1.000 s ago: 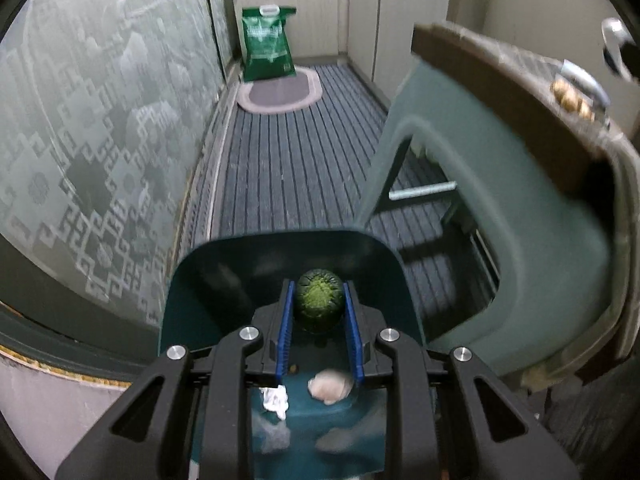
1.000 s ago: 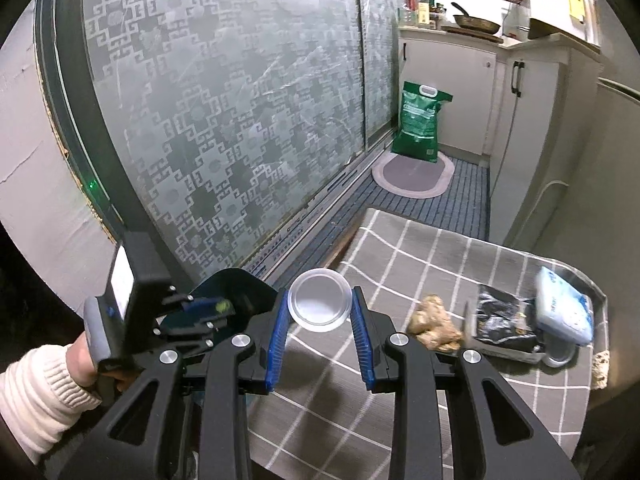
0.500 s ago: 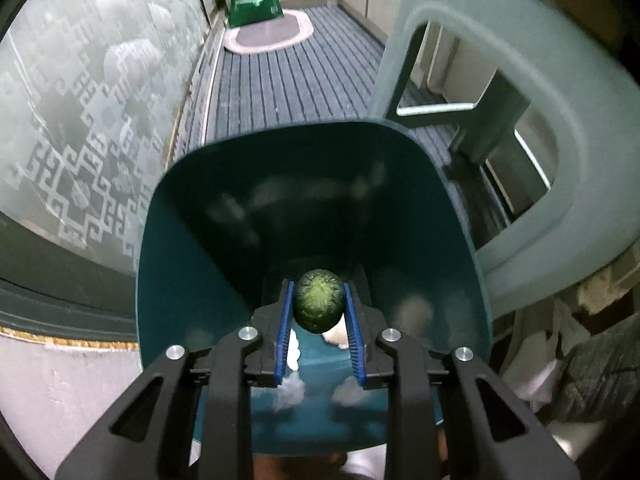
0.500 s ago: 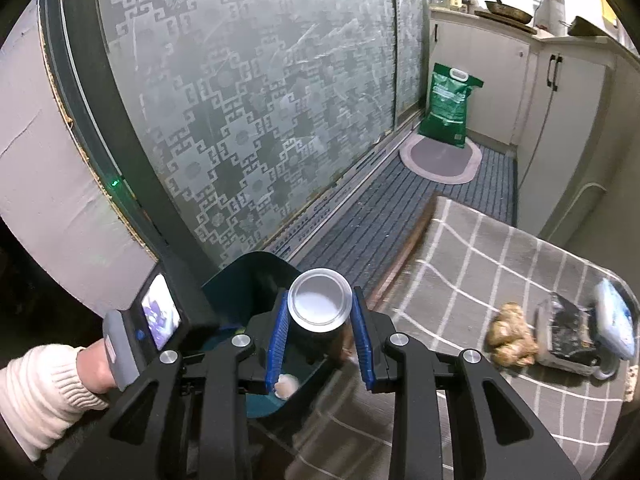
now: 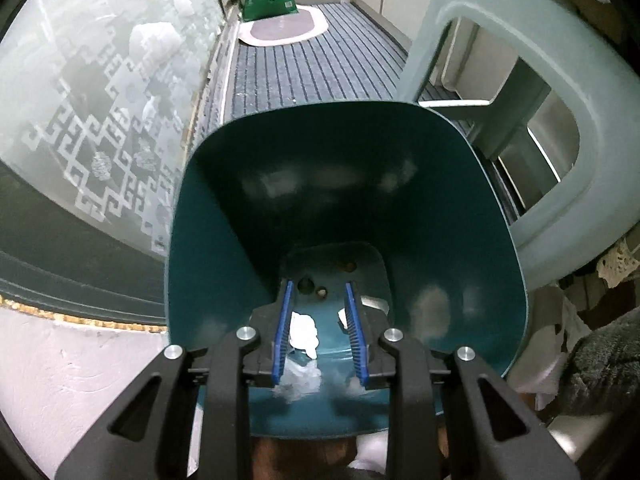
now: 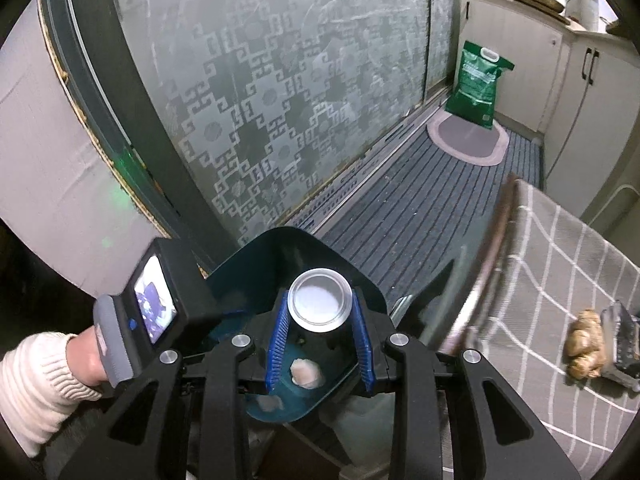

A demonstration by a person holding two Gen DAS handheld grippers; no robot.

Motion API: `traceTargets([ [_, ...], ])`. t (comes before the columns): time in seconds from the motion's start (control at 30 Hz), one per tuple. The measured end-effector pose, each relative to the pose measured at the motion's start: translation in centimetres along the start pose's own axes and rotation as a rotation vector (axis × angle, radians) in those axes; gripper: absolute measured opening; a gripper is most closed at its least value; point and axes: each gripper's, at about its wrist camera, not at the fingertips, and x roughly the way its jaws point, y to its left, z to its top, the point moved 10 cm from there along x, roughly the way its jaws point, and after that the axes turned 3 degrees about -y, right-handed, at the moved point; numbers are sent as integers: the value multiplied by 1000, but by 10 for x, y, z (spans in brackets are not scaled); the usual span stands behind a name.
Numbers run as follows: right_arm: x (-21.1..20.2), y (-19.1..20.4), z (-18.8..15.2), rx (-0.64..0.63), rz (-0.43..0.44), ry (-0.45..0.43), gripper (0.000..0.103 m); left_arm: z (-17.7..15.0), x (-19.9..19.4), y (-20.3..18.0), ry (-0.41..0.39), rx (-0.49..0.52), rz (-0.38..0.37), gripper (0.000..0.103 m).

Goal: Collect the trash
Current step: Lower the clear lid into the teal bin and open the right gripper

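Observation:
A teal bin (image 5: 440, 216) fills the left wrist view. My left gripper (image 5: 318, 288) points down into it, open, with nothing between its blue pads (image 5: 282, 332). Crumpled white tissue (image 5: 304, 332) lies on the bin's floor below them. In the right wrist view my right gripper (image 6: 319, 300) is shut on a can (image 6: 320, 306), silver end up, held just above the bin (image 6: 280, 248). A pale lump of trash (image 6: 306, 372) lies inside. A hand in a cream sleeve (image 6: 44, 376) holds the left gripper's body at the bin's left.
A frosted patterned glass door (image 6: 280, 100) runs along the left. A table with a checked cloth (image 6: 560, 260) stands at the right, bearing a ginger root (image 6: 586, 344) and a black packet (image 6: 620, 340). Its pale green frame (image 5: 560, 208) adjoins the bin. A green bag (image 6: 478, 80) stands beyond.
The green ball has left my left gripper, which sank deeper into the bin. My right gripper carried the can leftwards off the table to above the bin.

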Motion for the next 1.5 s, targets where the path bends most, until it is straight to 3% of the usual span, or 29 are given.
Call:
traceTargets([
  [0.13, 11, 11, -3, -26, 0, 23, 31, 6, -13, 11, -52, -38, -2, 25],
  [0.2, 15, 17, -2, -75, -45, 17, 30, 10, -20, 17, -78, -53, 1, 21],
  [0.5, 38, 45, -9, -106, 16, 75, 30, 23, -51, 41, -188, -128, 5, 10],
  [1.03, 107, 52, -65, -102, 19, 255, 30, 39, -111, 49, -360, -167, -20, 8],
  [1.4, 128, 48, -90, -117, 8, 345, 31, 57, -148, 44, -479, -181, -47, 8],
  [1.5, 130, 49, -95, -117, 14, 360, 39, 62, -156, 42, -505, -183, -52, 8],
])
